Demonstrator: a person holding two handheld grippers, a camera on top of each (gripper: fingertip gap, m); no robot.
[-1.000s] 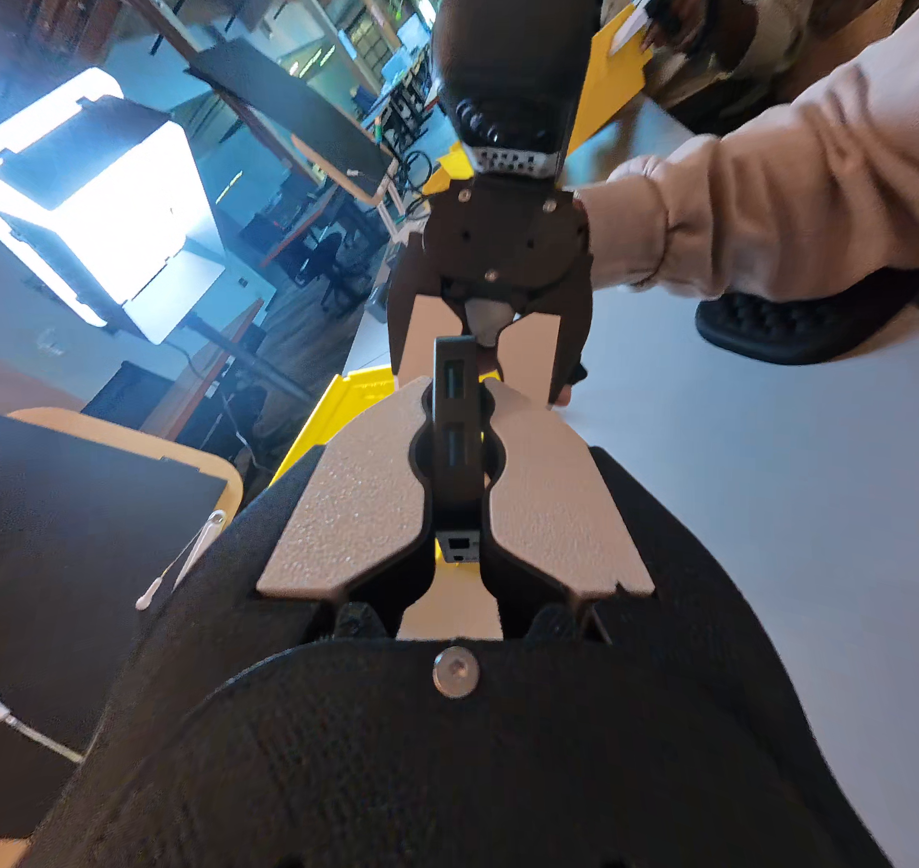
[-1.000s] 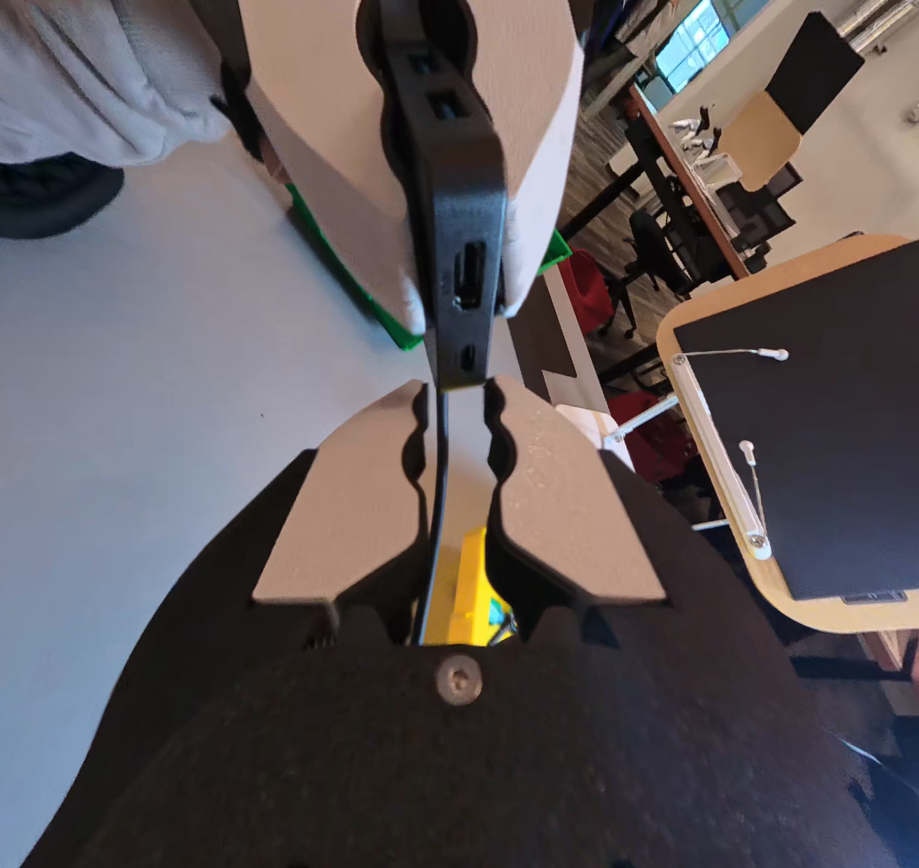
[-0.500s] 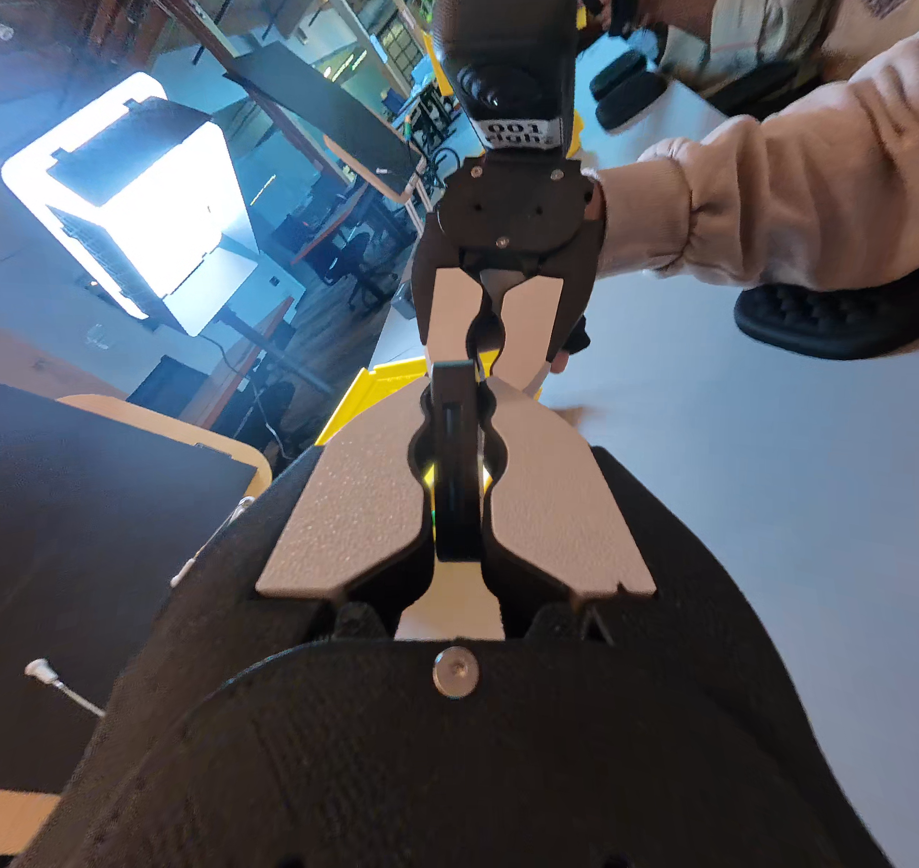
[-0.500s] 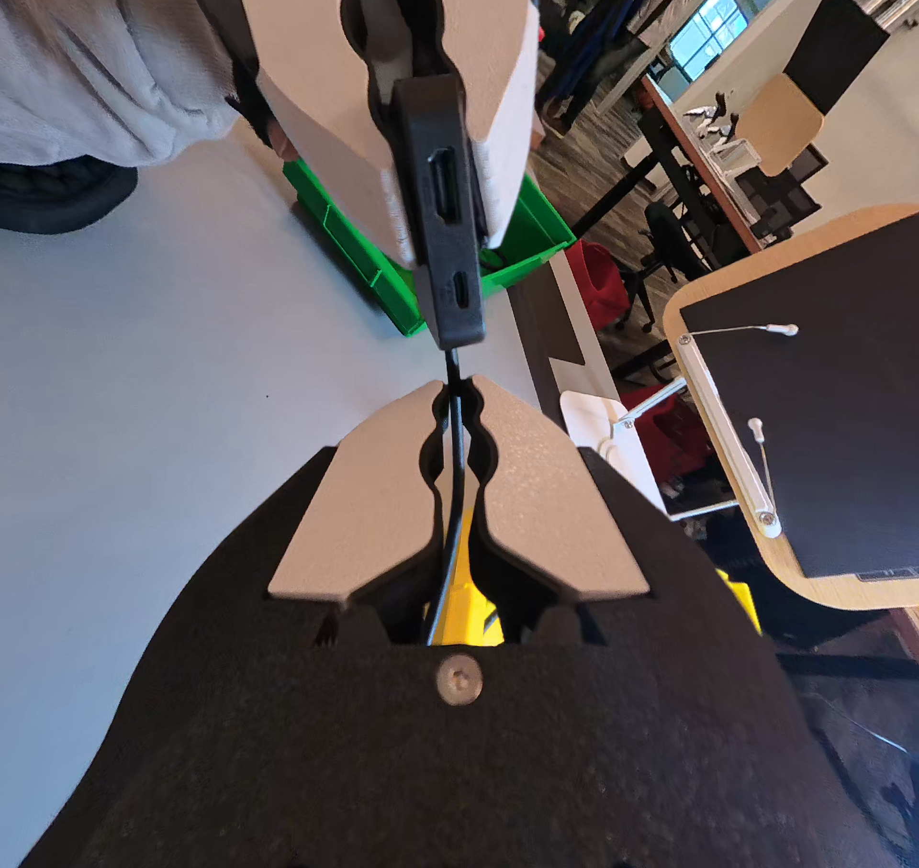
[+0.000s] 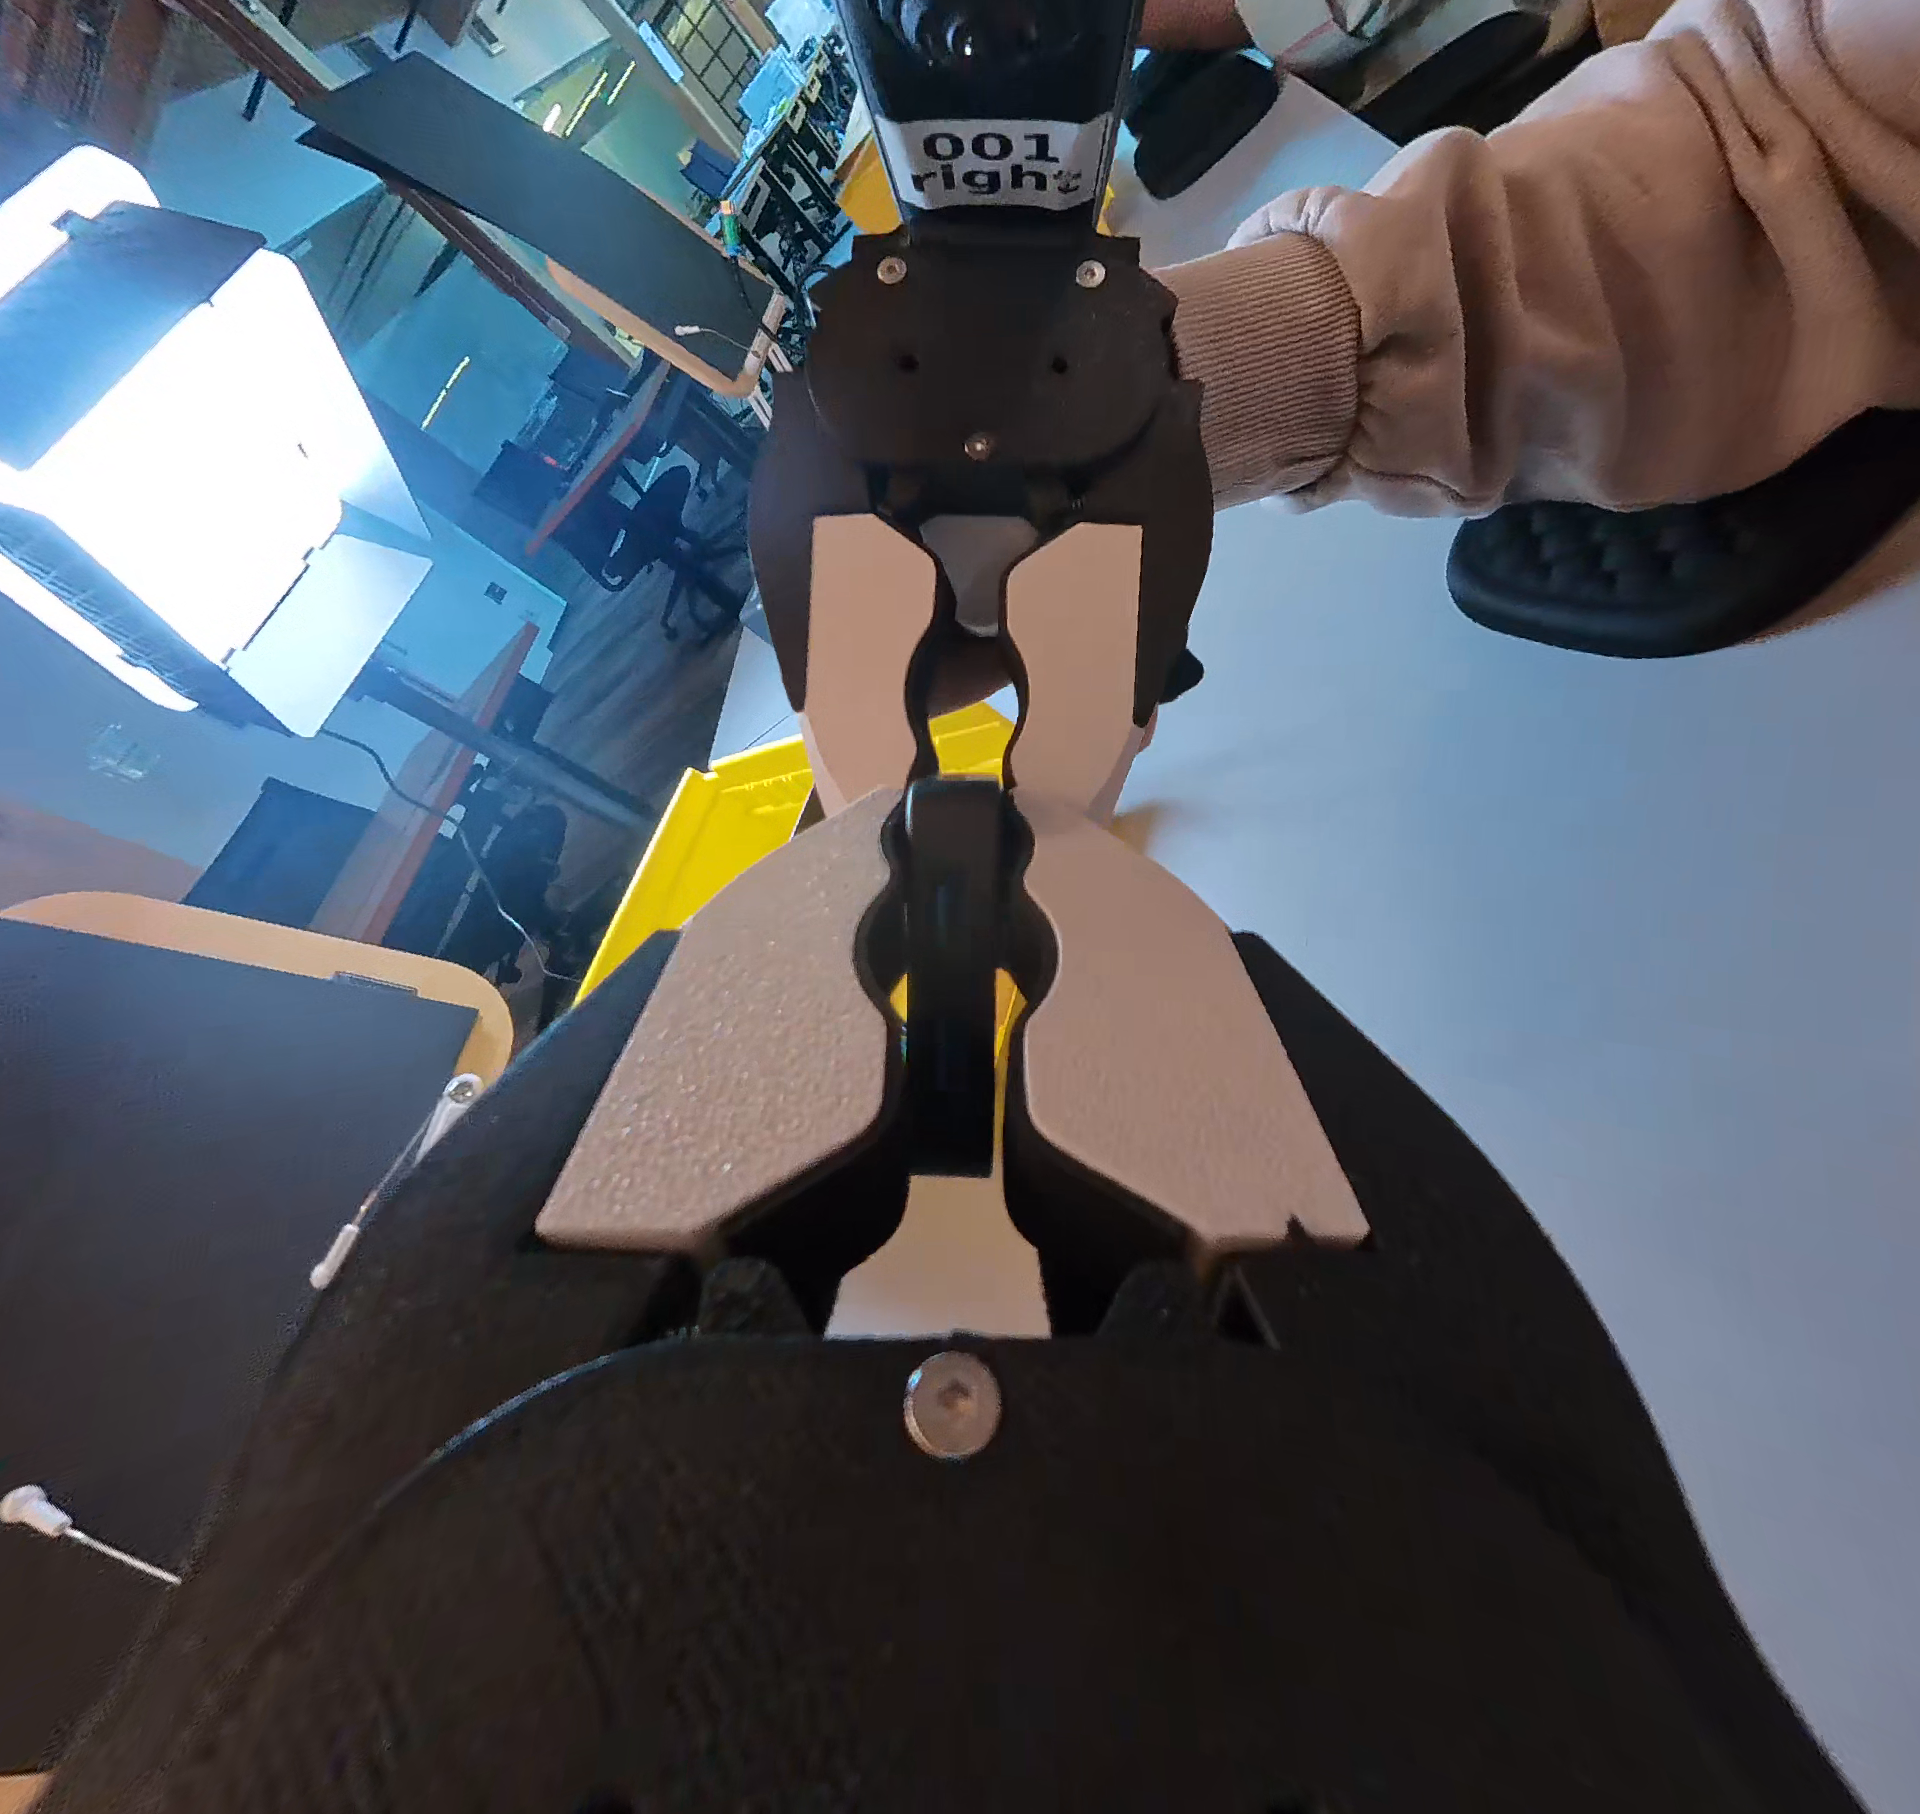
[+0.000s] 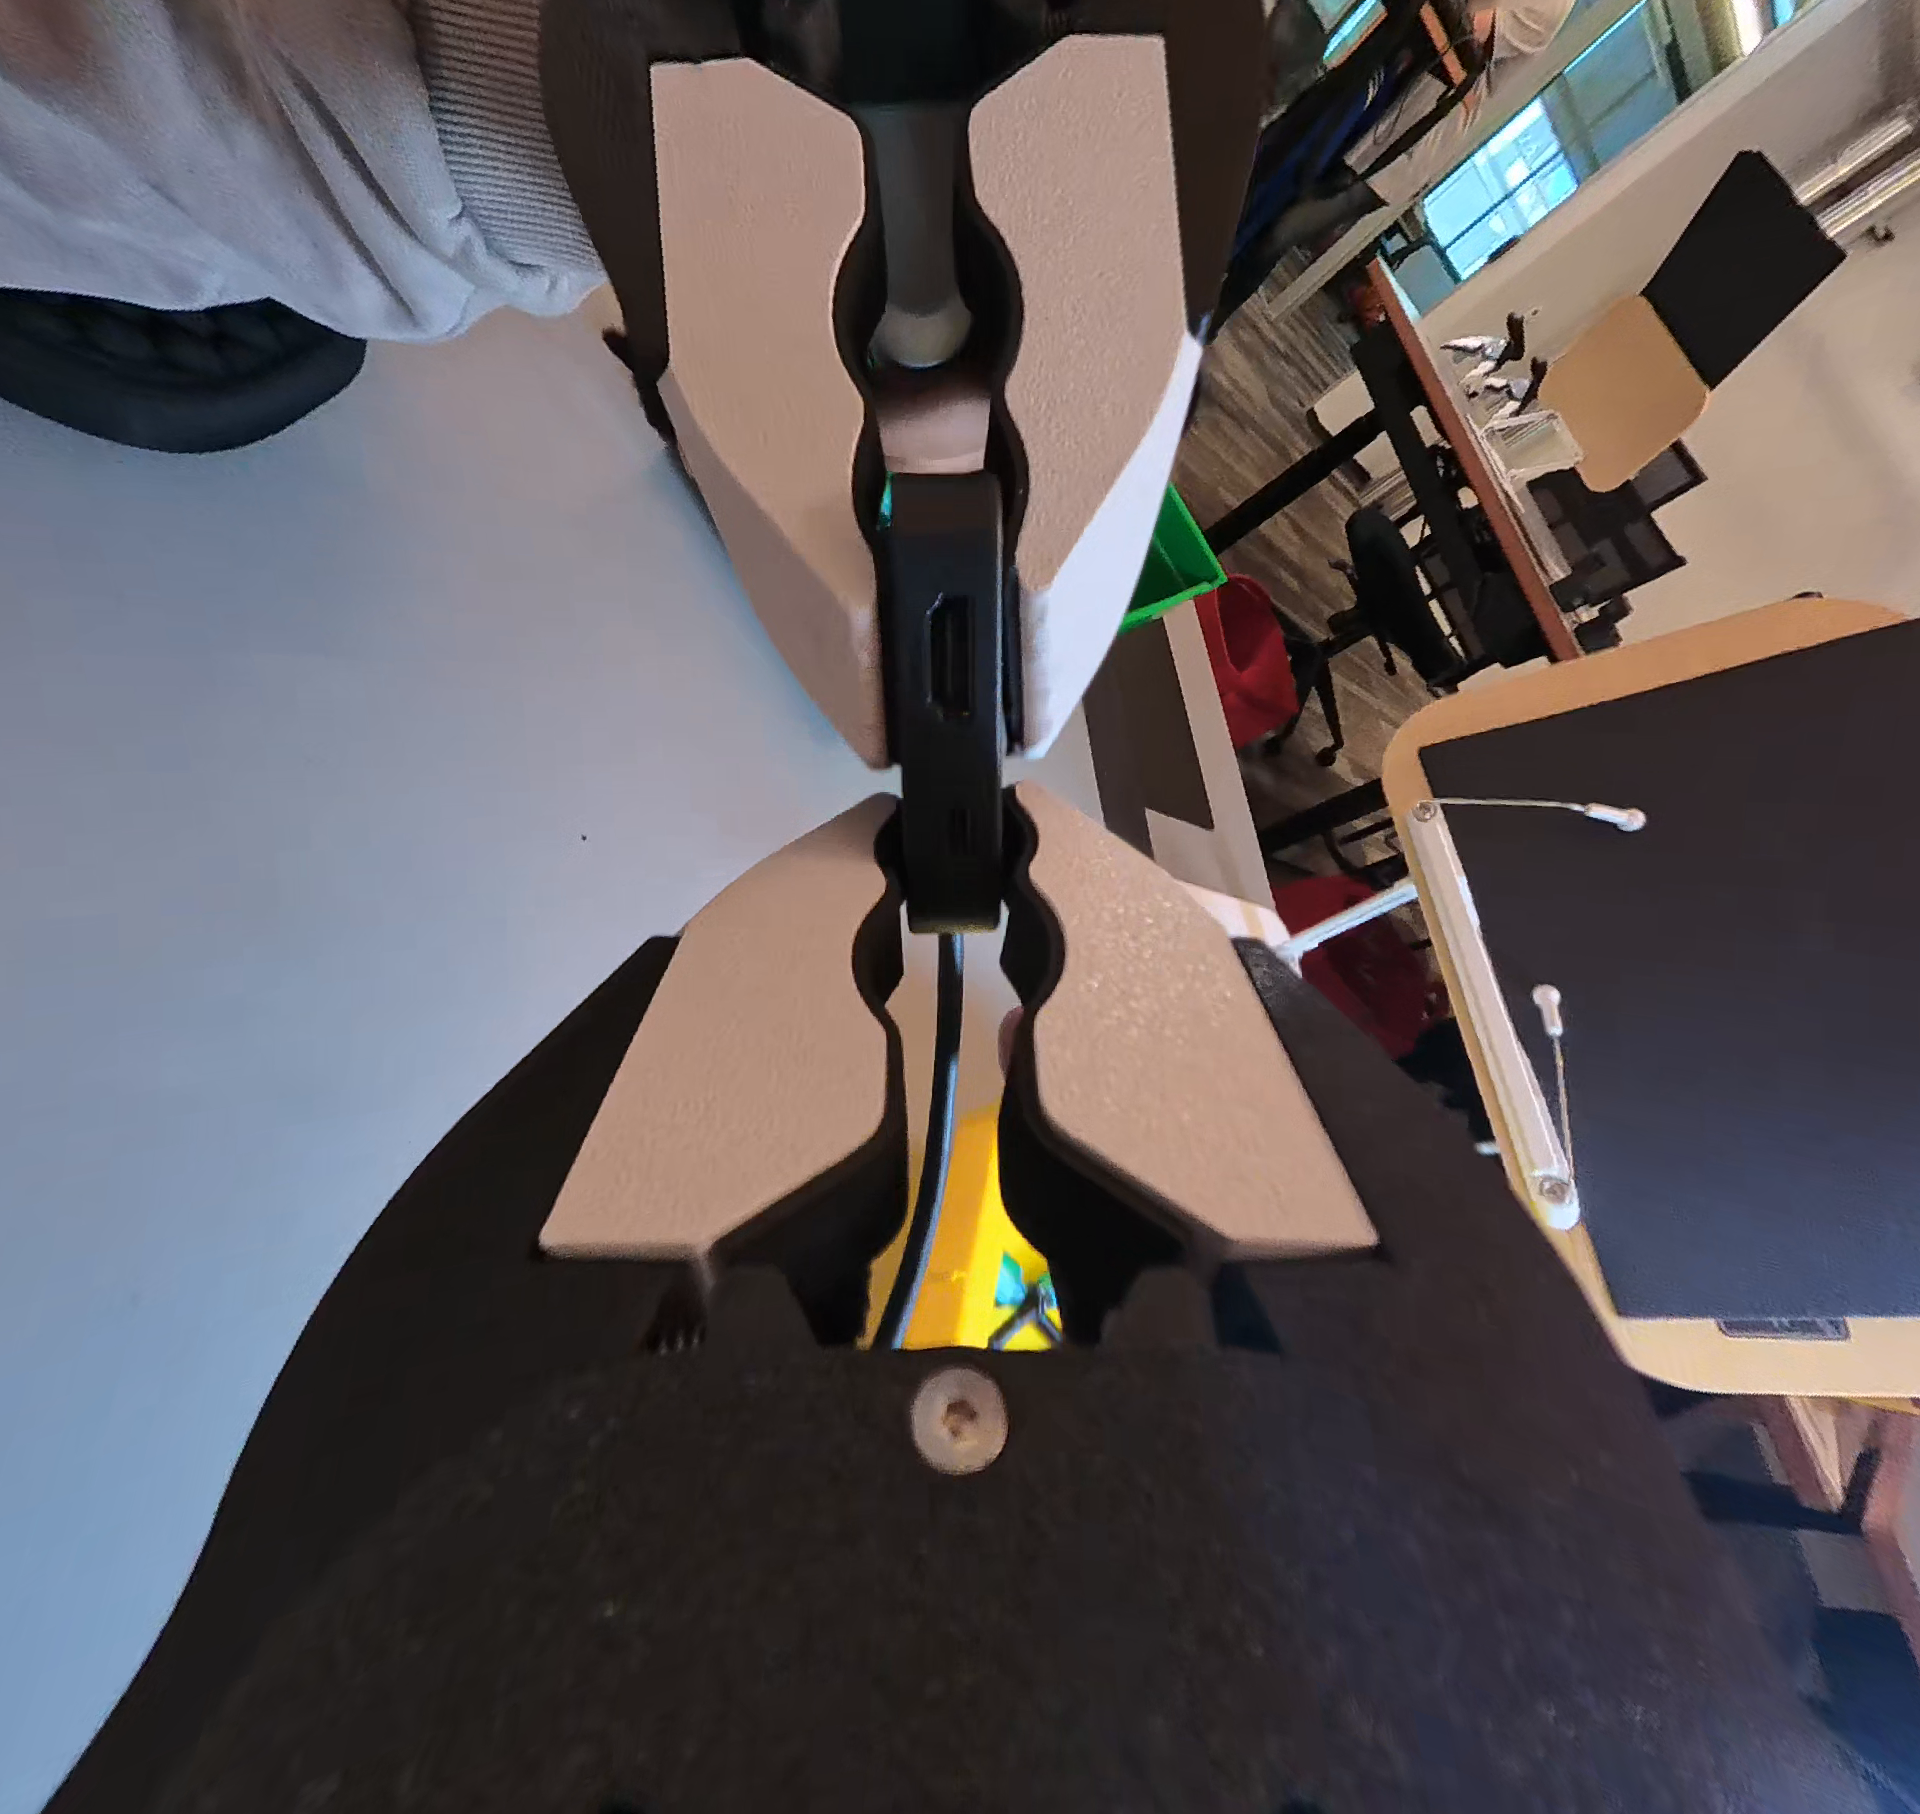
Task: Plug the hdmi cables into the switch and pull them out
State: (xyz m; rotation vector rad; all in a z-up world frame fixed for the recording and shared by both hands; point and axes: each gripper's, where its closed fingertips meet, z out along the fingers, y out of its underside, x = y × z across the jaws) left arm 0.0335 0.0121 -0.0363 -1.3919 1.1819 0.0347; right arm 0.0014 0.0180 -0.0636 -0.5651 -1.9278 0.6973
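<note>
A black HDMI switch (image 5: 951, 1037) stands edge-on between my two grippers, which face each other above the grey table (image 5: 1558, 985). My left gripper (image 5: 954, 808) is shut on its body. In the right wrist view the switch (image 6: 935, 559) shows an empty HDMI port on its narrow side, held by the left gripper (image 6: 951, 746). My right gripper (image 6: 954, 819) has its fingertips against both sides of the switch's near end. A thin black cable (image 6: 935, 1089) leaves that end and runs back between the right fingers. The right gripper also shows in the left wrist view (image 5: 964, 756).
A yellow bin (image 5: 727, 829) sits at the table edge under the grippers, and a green bin (image 6: 1174, 569) sits behind the left gripper. A black padded rest (image 5: 1662, 580) lies under a person's sleeve (image 5: 1558, 258). A black-topped desk (image 6: 1714, 985) stands beyond the edge. Both grippers' tips are close together, under 4 cm apart.
The right gripper, narrowly closed on the cable half a second ago, has widened and slid forward onto the switch's end. The left gripper has turned the switch while holding it.
</note>
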